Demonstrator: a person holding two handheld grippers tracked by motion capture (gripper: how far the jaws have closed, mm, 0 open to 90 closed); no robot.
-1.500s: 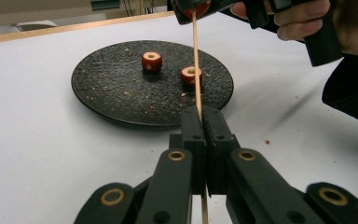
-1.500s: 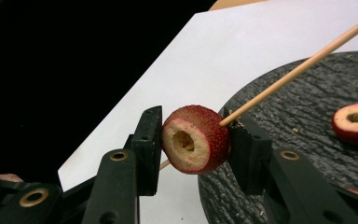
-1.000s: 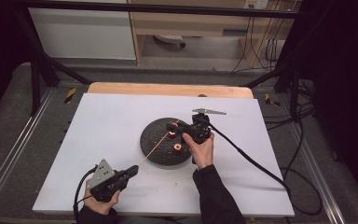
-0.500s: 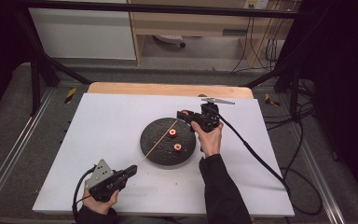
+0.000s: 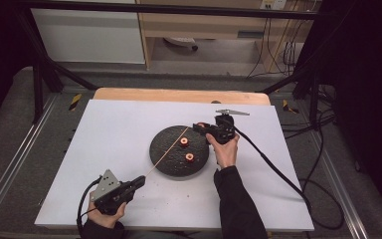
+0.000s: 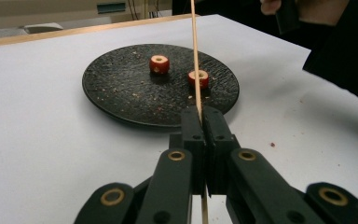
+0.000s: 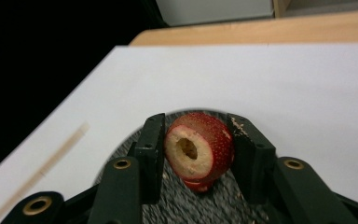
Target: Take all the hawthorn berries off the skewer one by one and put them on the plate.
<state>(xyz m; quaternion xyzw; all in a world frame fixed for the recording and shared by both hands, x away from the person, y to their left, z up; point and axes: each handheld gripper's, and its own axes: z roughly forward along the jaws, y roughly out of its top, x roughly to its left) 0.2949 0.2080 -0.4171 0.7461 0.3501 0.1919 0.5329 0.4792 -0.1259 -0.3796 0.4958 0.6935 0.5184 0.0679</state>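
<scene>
Skewer [image 6: 196,56] tip cut off above

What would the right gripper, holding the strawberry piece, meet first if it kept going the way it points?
Probably the tip of the wooden skewer, which the left gripper holds slanted across the black plate. Depth is hard to judge, so the right gripper might pass it.

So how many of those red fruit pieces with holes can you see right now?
3: two fruit pieces on the black plate, one farther back and one nearer; the third is clamped in the right gripper.

White table [image 5: 119,124], wooden far edge [image 5: 179,94], perhaps a shelf unit [image 5: 204,25] behind.
</scene>
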